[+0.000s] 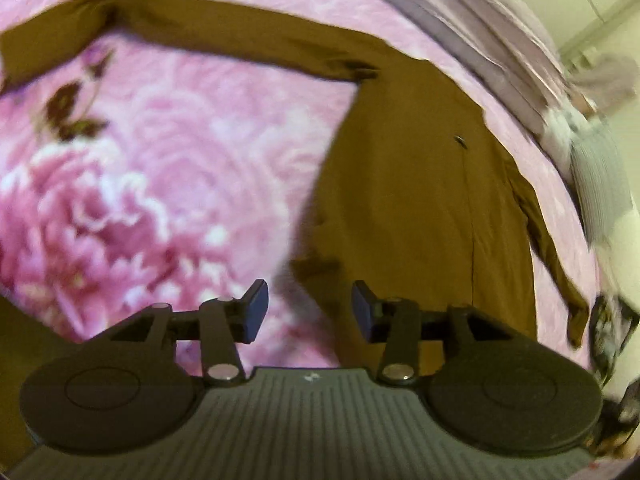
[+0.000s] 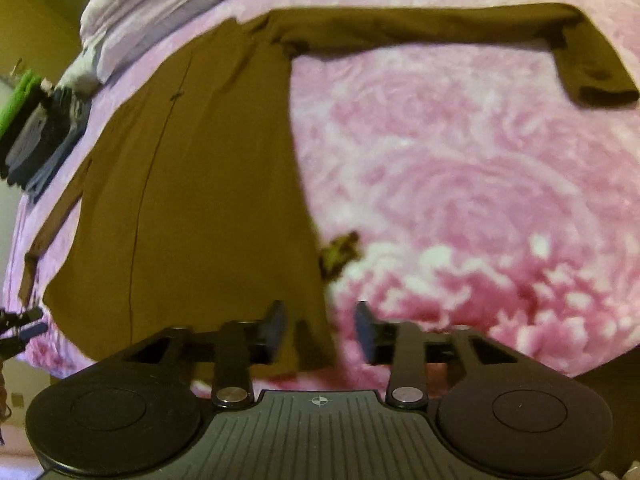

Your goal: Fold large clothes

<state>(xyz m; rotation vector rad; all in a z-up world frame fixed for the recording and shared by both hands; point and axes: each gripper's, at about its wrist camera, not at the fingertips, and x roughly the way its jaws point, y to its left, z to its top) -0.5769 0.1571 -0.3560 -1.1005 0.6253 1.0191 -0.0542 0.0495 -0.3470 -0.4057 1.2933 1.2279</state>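
Your left claw point(image 1: 310, 312) points down at the bed, its two dark pads spread apart with nothing pinched between them; below the gap you see the edge of the brown garment point(image 1: 420, 184) where it meets the pink flowered bedspread point(image 1: 180, 168). The garment lies flat on the bed: in the left wrist view its body fills the area from 12 to 4 o'clock, and one long sleeve point(image 1: 208, 36) stretches from the body toward 10 o'clock. Your right claw point(image 2: 320, 330) is spread too and holds nothing; a lower corner of the garment point(image 2: 192, 184) lies under the gap. In the right wrist view the body sits from 9 to 12 o'clock and the sleeve point(image 2: 420, 28) runs toward 2 o'clock, where its end bends downward. A line runs down the front of the garment, with a small dark spot beside it, maybe a button. Pale folded bedding point(image 2: 160, 4) lies at 11 o'clock in that view. No brand, label or writing can be read; both views are blurred.
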